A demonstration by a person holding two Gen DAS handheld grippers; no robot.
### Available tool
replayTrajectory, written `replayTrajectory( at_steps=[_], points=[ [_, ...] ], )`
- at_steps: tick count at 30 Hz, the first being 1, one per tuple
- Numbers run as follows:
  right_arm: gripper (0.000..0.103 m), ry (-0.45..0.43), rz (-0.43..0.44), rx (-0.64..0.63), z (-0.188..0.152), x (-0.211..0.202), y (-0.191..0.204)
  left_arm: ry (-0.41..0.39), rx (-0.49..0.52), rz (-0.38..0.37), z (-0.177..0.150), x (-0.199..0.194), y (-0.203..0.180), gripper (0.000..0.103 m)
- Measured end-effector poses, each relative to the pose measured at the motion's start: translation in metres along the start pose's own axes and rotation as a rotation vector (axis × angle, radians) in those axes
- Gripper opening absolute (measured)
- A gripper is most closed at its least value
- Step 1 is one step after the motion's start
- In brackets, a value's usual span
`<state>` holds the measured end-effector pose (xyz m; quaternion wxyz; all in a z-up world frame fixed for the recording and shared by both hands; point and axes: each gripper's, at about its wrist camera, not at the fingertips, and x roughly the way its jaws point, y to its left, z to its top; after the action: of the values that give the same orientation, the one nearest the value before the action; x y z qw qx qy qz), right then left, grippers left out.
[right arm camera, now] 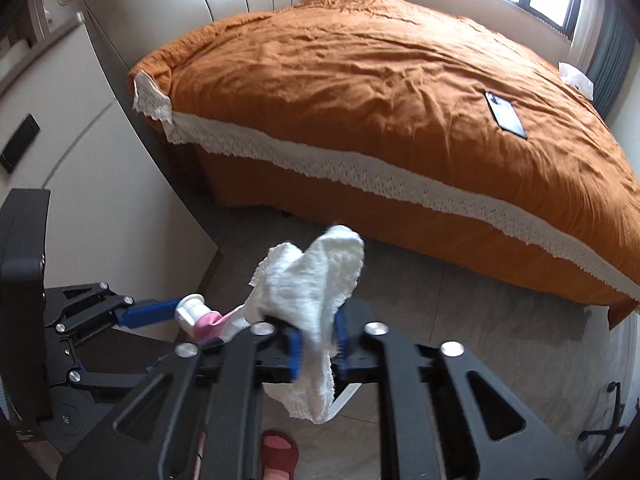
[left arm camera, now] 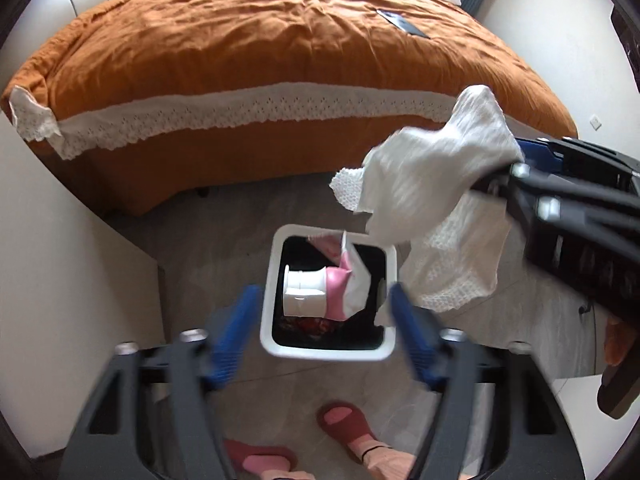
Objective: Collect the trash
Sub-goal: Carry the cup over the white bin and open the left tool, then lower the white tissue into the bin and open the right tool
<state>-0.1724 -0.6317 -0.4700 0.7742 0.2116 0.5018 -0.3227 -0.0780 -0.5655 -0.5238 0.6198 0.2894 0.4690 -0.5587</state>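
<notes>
A white bin with a black liner stands on the floor below my left gripper, which is open, its blue fingers wide apart above the bin. A pink and white squeeze tube is over the bin opening, free of the fingers; it also shows in the right wrist view beside the left gripper's blue finger. My right gripper is shut on crumpled white paper towel. In the left wrist view it comes in from the right, holding the towel above and right of the bin.
A bed with an orange cover and white lace trim fills the far side; a phone and a white item lie on it. A white cabinet stands at the left. The person's feet in pink slippers are below.
</notes>
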Motion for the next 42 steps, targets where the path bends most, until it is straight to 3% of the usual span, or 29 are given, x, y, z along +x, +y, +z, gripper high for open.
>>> replayTrajectory(
  at_steps=[1,4,7,16,18,21,24,27,31,33,36,37,39,42],
  points=[
    [0.099,0.024,-0.002,-0.004,-0.010,0.015,-0.001,0.007,-0.010,0.008,-0.004,0.014,0.002,0.098],
    [0.099,0.081,-0.002,-0.005,-0.031,0.037,-0.005,0.036,-0.007,0.037,-0.013,0.036,0.003,0.098],
    [0.099,0.081,-0.006,-0.018,-0.037,0.032,-0.005,0.037,-0.010,0.049,-0.019,0.037,0.000,0.098],
    [0.099,0.008,-0.014,-0.055,-0.014,-0.023,0.004,0.002,-0.020,0.076,-0.009,-0.020,-0.006,0.098],
    [0.099,-0.004,-0.050,-0.057,-0.008,-0.033,0.005,-0.003,-0.017,0.094,-0.007,-0.030,-0.006,0.098],
    [0.099,0.054,-0.049,-0.032,-0.001,-0.026,0.000,0.000,-0.031,0.103,-0.008,-0.041,-0.001,0.098],
    [0.099,0.172,-0.075,-0.069,0.003,0.006,0.002,0.002,-0.051,0.110,-0.013,-0.044,0.004,0.098],
    [0.099,0.364,-0.090,-0.105,-0.003,0.045,0.005,0.005,-0.060,0.119,-0.021,-0.044,0.009,0.098],
    [0.099,0.478,-0.085,-0.094,-0.015,0.068,0.006,0.014,-0.077,0.117,-0.031,-0.042,0.013,0.098],
    [0.099,0.487,-0.062,-0.054,-0.019,0.071,0.003,0.017,-0.084,0.112,-0.035,-0.042,0.014,0.098],
    [0.099,0.349,-0.053,0.053,-0.008,0.054,-0.009,0.008,-0.084,0.111,-0.040,-0.044,0.015,0.098],
    [0.099,0.372,-0.072,0.056,-0.009,0.058,-0.011,0.005,-0.086,0.109,-0.041,-0.045,0.015,0.098],
    [0.099,0.549,-0.054,0.014,-0.025,0.084,-0.007,0.005,-0.093,0.105,-0.043,-0.045,0.016,0.098],
    [0.099,0.581,-0.084,-0.007,-0.042,0.089,-0.001,0.005,-0.093,0.107,-0.045,-0.045,0.016,0.098]
  ],
)
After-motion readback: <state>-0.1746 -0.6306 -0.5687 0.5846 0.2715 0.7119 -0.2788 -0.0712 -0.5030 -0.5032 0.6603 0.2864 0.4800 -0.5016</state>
